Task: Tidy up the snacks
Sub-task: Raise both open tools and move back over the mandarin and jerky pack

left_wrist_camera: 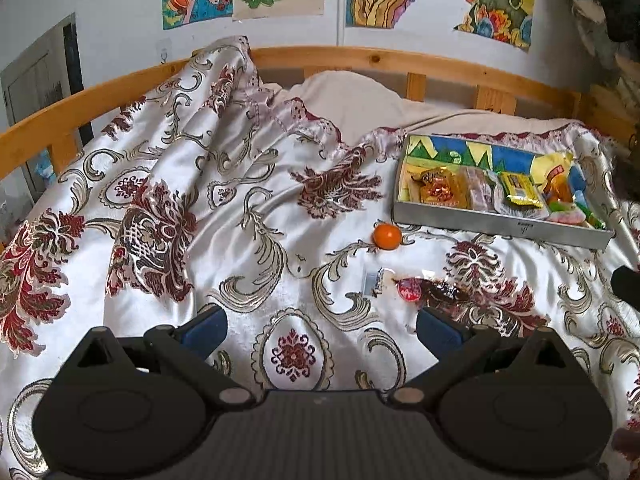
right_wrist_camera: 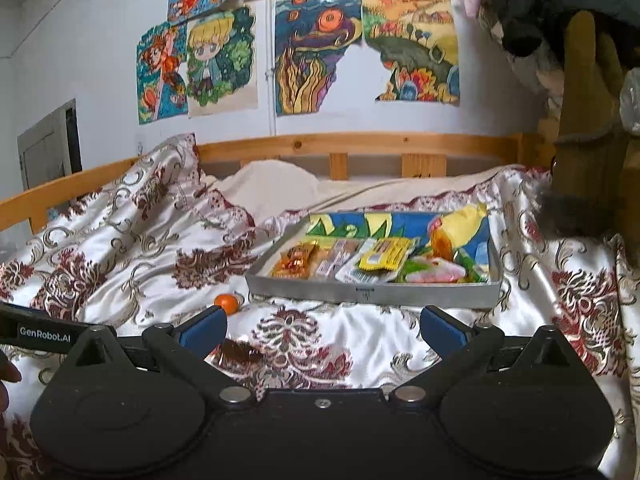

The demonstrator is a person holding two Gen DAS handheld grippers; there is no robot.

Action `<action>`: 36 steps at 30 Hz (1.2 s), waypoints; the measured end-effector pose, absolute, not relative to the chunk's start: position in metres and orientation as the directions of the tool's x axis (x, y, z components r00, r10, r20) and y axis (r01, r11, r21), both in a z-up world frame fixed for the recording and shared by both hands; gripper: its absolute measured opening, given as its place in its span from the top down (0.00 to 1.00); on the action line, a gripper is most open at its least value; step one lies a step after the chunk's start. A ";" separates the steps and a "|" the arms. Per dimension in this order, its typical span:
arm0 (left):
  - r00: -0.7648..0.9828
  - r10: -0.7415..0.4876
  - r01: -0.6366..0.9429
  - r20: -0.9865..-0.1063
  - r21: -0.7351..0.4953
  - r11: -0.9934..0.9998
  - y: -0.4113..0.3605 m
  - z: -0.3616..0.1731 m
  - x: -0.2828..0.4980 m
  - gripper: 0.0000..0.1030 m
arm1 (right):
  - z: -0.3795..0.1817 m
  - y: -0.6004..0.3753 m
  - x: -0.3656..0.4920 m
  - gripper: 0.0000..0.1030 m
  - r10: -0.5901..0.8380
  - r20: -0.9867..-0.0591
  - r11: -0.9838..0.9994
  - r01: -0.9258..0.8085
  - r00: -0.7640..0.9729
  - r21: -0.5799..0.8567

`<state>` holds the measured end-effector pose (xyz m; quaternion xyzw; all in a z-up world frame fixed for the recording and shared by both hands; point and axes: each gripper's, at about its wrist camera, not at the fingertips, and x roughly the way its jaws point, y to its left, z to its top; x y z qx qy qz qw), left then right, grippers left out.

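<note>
A grey tray (left_wrist_camera: 500,229) (right_wrist_camera: 372,293) filled with several wrapped snacks lies on the patterned bedspread, at the right in the left wrist view. In front of the tray sits a small orange (left_wrist_camera: 387,235) (right_wrist_camera: 227,303). Nearer lie a small silver packet (left_wrist_camera: 374,281) and a clear wrapper with a red sticker and a dark snack (left_wrist_camera: 432,291) (right_wrist_camera: 240,354). My left gripper (left_wrist_camera: 322,330) is open above the bedspread, the wrapped snack just beyond its right finger. My right gripper (right_wrist_camera: 322,330) is open too, facing the tray, with the dark snack beside its left finger.
A wooden bed rail (left_wrist_camera: 360,58) (right_wrist_camera: 360,144) runs along the far side under a wall of drawings. A beige pillow (left_wrist_camera: 352,96) lies behind the folded bedspread. Dark clothing and wooden posts (right_wrist_camera: 592,100) crowd the right side. The other gripper's body (right_wrist_camera: 44,330) shows at left.
</note>
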<state>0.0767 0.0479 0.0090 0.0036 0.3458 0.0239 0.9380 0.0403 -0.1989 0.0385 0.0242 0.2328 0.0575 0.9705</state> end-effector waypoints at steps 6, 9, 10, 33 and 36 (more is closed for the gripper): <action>0.741 0.053 -0.040 -0.669 0.035 0.999 0.047 0.003 0.080 0.01 | 0.023 -0.192 0.044 0.01 0.143 -0.503 0.990 -0.123 0.852 0.074; 0.726 0.037 -0.031 -0.686 0.021 0.999 0.048 0.000 0.082 0.01 | 0.020 -0.190 0.044 0.01 0.151 -0.509 0.989 -0.131 0.848 0.074; 0.723 0.031 -0.028 -0.690 0.016 0.999 0.048 -0.001 0.081 0.01 | 0.020 -0.190 0.044 0.01 0.151 -0.508 0.989 -0.132 0.848 0.074; 0.656 0.013 -0.016 -0.755 0.004 1.000 0.049 -0.022 0.092 0.01 | 0.002 -0.189 0.054 0.01 0.174 -0.561 0.985 -0.139 0.809 0.106; 0.662 0.015 -0.020 -0.749 0.002 1.000 0.051 -0.020 0.098 0.01 | 0.000 -0.187 0.060 0.01 0.189 -0.577 0.982 -0.156 0.795 0.106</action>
